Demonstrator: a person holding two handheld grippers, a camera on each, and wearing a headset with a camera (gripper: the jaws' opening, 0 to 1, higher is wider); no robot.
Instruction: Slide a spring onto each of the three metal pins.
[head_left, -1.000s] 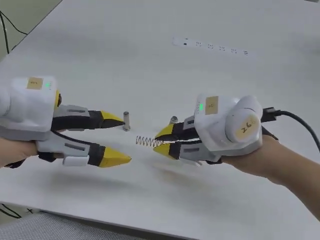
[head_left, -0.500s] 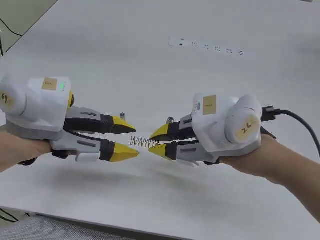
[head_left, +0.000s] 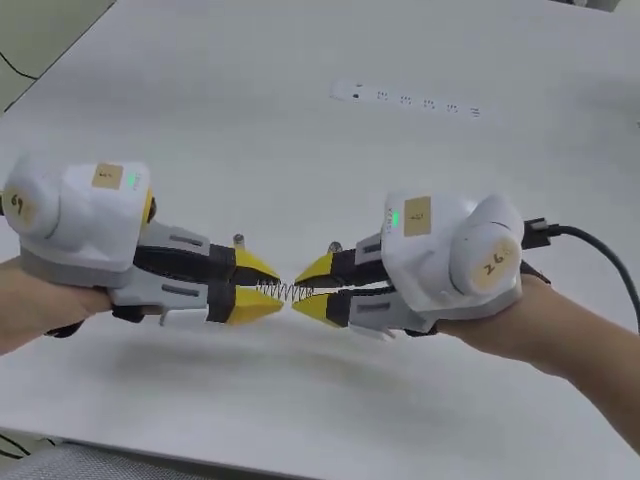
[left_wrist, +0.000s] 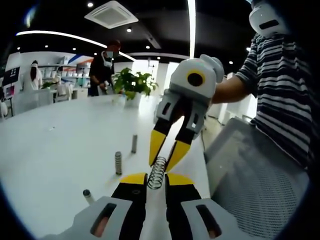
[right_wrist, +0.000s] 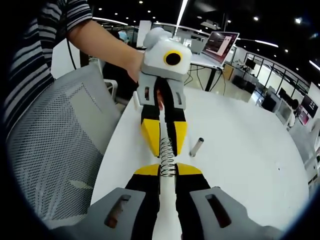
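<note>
My left gripper (left_wrist: 156, 179) is clamped on one end of the spring (head_left: 286, 290) and my right gripper (right_wrist: 167, 170) is pinched on the other end. The two sets of yellow tips face each other almost nose to nose, with the coil spanning the short gap between them, lifted off the table (head_left: 300, 120). I read this as a hand-over or a re-grip, with the spring not yet on anything. Beyond the tips, in the left gripper view, stand a bare pin (left_wrist: 134, 143), a second pin (left_wrist: 118, 162) that looks ribbed, as though it may already carry a coil, and a third pin (left_wrist: 87, 194) closest to the jaws, too small for me to say more. The danger I see is the double hold. If my hands drift apart I stretch or kink the coil, and if they twist it can shoot out sideways from the pointed tips. If one side lets go before the other truly bites, the spring drops, rolls across the table, and may knock a pin over.
</note>
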